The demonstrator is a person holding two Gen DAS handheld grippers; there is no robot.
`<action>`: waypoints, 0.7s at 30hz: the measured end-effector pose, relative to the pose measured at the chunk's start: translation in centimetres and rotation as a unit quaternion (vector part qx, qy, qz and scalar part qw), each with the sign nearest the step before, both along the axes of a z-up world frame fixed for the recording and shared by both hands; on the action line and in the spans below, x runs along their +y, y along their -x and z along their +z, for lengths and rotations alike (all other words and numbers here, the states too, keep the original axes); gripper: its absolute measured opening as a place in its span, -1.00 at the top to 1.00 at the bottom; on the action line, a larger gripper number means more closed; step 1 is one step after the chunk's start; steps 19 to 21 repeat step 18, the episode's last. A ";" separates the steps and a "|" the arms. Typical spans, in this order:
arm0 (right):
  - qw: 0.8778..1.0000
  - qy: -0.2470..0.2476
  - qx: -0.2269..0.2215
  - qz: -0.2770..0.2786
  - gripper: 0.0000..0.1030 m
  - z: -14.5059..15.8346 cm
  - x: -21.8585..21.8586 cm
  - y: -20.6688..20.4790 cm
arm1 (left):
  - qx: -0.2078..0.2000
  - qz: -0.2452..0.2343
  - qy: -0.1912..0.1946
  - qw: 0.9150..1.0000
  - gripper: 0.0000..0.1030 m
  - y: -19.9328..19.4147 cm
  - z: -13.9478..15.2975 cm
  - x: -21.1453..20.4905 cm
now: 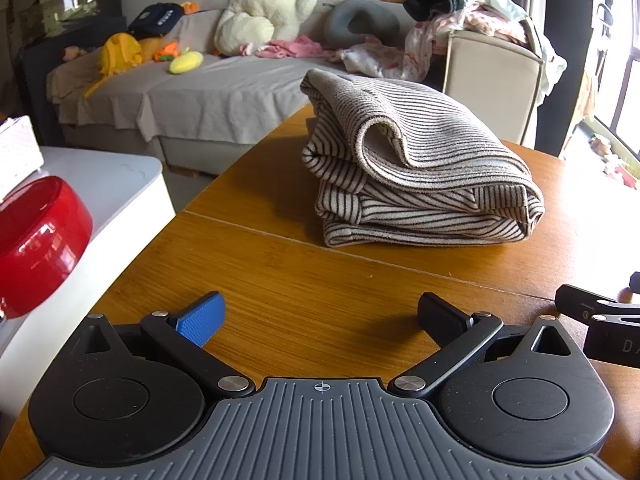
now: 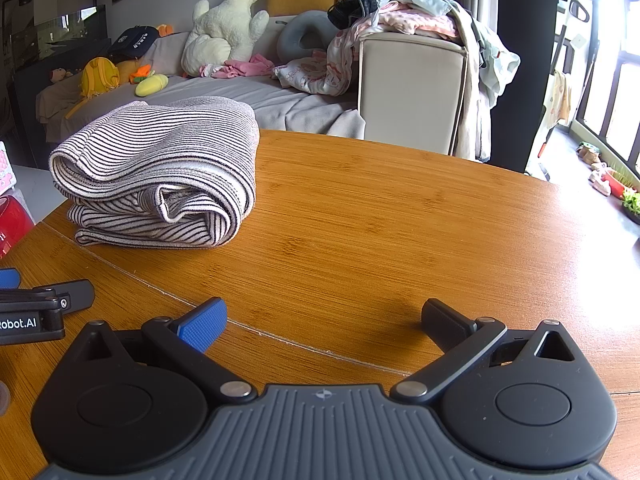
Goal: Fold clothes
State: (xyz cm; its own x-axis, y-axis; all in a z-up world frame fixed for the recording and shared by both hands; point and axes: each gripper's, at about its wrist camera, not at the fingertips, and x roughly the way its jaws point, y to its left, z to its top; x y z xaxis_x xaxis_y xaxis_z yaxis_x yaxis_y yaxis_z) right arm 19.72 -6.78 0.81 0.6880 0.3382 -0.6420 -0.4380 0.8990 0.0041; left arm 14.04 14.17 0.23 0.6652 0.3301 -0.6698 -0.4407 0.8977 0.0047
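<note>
Two spread tools [image 1: 320, 316] [image 2: 322, 320], one folded garment [image 1: 416, 168]

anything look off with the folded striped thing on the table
Slightly. The striped garment sits folded on the wooden table, but its top layer is loose: a rolled flap bulges open instead of lying flat. Both the left gripper and right gripper are open, clear of it.

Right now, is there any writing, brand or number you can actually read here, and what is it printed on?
"obot.AI": white letters on the left gripper, cut off by the frame edge.
"D": one letter on the right gripper, the rest out of frame.
White lettering on the dark cap on the sofa: too small to read.
</note>
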 end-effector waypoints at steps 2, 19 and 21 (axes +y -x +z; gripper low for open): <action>1.000 0.000 0.000 0.000 -1.00 0.0 0.0 0.0 | 0.000 0.000 0.000 1.000 -1.00 0.0 0.0 0.0; 1.000 0.000 0.000 0.007 -1.00 0.0 0.0 0.2 | -0.011 -0.009 0.009 1.000 -1.00 0.5 0.0 0.2; 1.000 0.000 0.000 0.007 -1.00 0.0 0.0 0.2 | -0.011 -0.009 0.009 1.000 -1.00 0.5 0.0 0.2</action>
